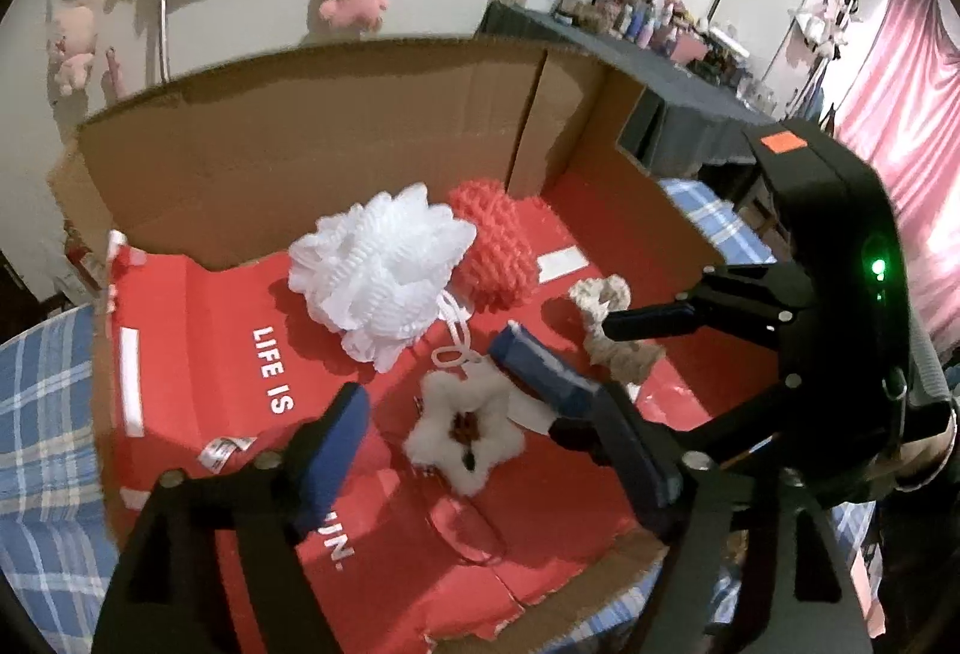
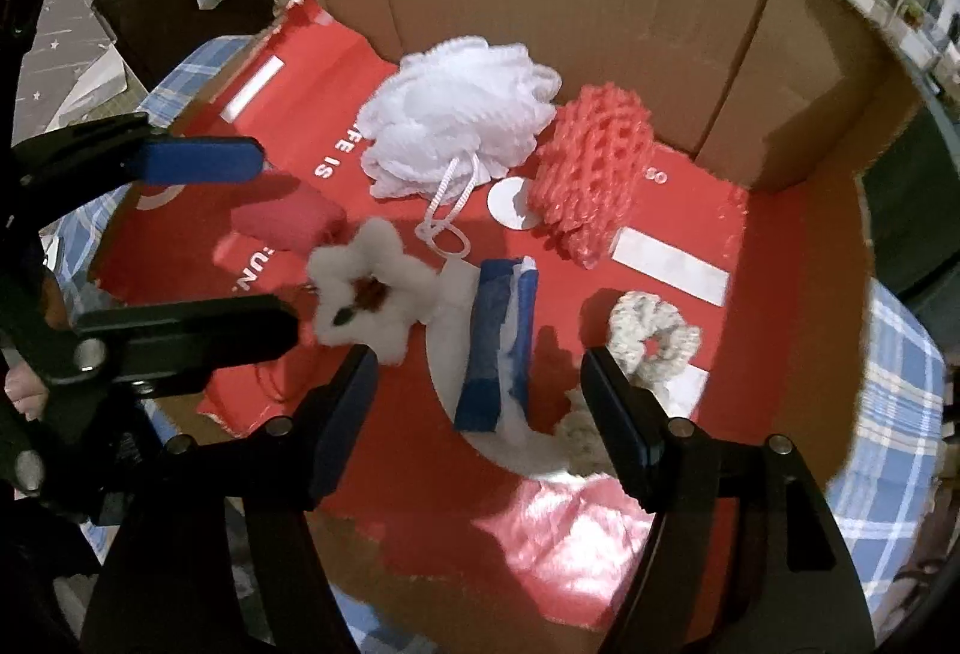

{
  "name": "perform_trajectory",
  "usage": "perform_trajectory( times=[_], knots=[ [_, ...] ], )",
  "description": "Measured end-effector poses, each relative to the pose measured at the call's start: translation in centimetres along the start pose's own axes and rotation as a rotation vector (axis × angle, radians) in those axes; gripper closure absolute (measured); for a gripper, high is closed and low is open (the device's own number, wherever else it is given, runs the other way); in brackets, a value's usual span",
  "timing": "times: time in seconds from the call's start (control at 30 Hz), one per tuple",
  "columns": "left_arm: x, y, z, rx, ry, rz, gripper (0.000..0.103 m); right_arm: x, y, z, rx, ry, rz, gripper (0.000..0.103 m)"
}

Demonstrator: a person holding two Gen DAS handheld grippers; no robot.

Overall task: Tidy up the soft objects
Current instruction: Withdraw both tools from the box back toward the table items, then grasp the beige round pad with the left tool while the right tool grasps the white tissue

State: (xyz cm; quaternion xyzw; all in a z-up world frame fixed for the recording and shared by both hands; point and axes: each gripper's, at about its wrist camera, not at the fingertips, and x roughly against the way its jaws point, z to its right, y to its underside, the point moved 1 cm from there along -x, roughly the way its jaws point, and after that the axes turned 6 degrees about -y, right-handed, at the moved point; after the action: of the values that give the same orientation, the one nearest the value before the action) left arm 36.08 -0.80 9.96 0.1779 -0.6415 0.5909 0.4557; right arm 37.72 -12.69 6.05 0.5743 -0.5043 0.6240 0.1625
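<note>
The left gripper (image 1: 480, 465) has its jaws standing wide apart and they press on nothing; the white fluffy flower (image 1: 462, 429) lies on the red floor between the two blue pads, seen from above, and no pad touches it. The right gripper (image 2: 480, 423) also has its jaws apart with nothing held. Under the gap between them lies the folded blue and white cloth (image 2: 498, 348), apart from both pads.

Just to the right of this cloth is a cream scrunchie (image 2: 654, 339), near the right finger of the right gripper. In the right wrist view the flower is to the left of the cloth, touching a white patch printed on the floor, and a small red pouch (image 2: 288, 222) lies a little behind the flower.

Further back, the white mesh bath puff (image 2: 462, 114) sits beside the coral net sponge (image 2: 591, 168); the two touch or almost touch, and the cord of the puff falls toward the flower.

All these soft things lie inside the opened cardboard box (image 1: 336, 162), whose floor is red with white letters and whose brown walls stand behind them. The box rests on a blue checked sheet (image 1: 42, 414)
</note>
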Motion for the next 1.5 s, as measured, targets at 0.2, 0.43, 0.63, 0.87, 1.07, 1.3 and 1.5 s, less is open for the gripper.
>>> perform_trajectory(
  times=[0.2,0.43,0.63,0.87,1.07,1.3,1.5],
  knots=[
    [3.6,0.8,0.8,0.012,-0.022,0.079,0.008,4.4,1.1,-0.9,-0.006,0.021,0.076,0.034],
    [9.3,3.0,1.7,0.057,-0.066,0.212,0.001,11.3,4.1,-3.2,-0.009,0.054,0.233,0.026],
    [14.4,5.4,3.2,0.06,-0.097,0.339,0.0,16.4,7.2,-5.4,-0.013,0.081,0.361,0.019],
    [18.8,9.1,5.3,0.064,-0.115,0.458,0.0,20.7,11.9,-8.6,-0.008,0.123,0.504,0.013],
    [21.1,12.6,6.8,0.071,-0.146,0.516,0.0,22.8,16.2,-11.5,0.014,0.204,0.621,0.008],
    [21.7,17.2,9.0,0.067,-0.215,0.577,0.0,21.9,21.0,-14.1,0.012,0.292,0.694,0.006],
    [20.6,20.8,9.9,0.084,-0.271,0.601,0.0,19.6,24.2,-14.3,-0.055,0.297,0.711,0.006]
  ],
)
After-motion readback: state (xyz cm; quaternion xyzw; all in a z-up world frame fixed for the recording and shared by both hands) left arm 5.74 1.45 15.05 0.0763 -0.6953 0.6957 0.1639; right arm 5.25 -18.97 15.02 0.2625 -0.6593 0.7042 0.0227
